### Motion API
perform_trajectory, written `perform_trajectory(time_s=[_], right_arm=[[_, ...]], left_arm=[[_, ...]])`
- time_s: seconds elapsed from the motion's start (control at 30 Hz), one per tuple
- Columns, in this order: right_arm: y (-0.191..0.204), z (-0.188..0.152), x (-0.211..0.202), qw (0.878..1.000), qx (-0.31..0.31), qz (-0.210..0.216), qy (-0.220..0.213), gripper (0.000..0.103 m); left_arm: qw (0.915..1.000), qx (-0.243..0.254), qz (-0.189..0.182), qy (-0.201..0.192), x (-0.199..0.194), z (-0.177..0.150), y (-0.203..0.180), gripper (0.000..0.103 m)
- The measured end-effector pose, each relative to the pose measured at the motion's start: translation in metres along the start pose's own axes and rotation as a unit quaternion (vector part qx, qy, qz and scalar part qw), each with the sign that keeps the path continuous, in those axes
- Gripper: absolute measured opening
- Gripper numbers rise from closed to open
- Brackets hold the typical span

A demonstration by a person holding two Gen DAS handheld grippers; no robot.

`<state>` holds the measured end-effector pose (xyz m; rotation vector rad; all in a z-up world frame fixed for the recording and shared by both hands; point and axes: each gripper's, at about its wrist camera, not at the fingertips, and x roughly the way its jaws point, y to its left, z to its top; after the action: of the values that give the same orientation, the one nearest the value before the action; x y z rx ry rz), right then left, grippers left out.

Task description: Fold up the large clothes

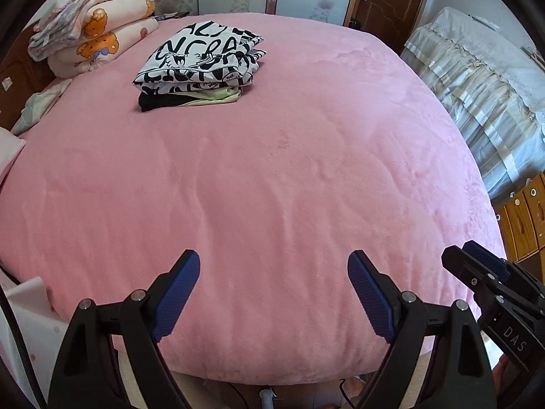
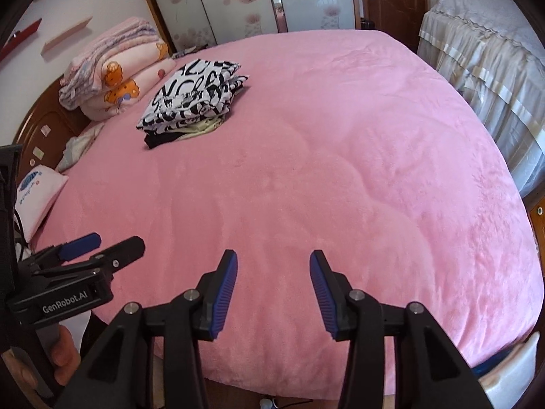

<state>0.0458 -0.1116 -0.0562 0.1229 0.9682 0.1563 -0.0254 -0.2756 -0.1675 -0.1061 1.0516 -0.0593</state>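
Both the left gripper and right gripper are hanging released and empty over the near edge of the pink bed. The folded clothes stack is sitting well beyond them, near the bedding pile. Nothing is blocking the way, but a careless grab is likely to topple the stack.

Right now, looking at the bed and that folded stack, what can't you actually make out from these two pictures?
- Folded stack: the black and pale garments under the printed top piece are mostly covered by it in both views; their type is unclear.
- Printed lettering: folded over, unreadable as whole words.
- Next garment to fold: none shows on the pink bed cover in either view.
- Floor below the bed's near edge: hidden by the left gripper and right gripper.
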Motion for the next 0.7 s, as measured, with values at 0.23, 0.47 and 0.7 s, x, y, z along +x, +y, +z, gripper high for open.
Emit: perform_trajectory(time_s=[0.23,0.47,0.7], right_arm=[[0.009,-0.010,-0.020,0.999,-0.021,-0.005,-0.032,0.045],[0.020,-0.016,-0.025,0.998,-0.043,0.000,-0.038,0.046],[0.028,-0.023,-0.028,0.997,-0.057,-0.001,-0.042,0.046]], left_arm=[[0.9990,0.008,0.024,-0.038,-0.023,-0.021,-0.009,0.088],[0.9980,0.015,0.038,-0.047,-0.032,-0.035,-0.010,0.088],[0.9976,0.006,0.038,-0.057,-0.039,-0.036,-0.007,0.088]])
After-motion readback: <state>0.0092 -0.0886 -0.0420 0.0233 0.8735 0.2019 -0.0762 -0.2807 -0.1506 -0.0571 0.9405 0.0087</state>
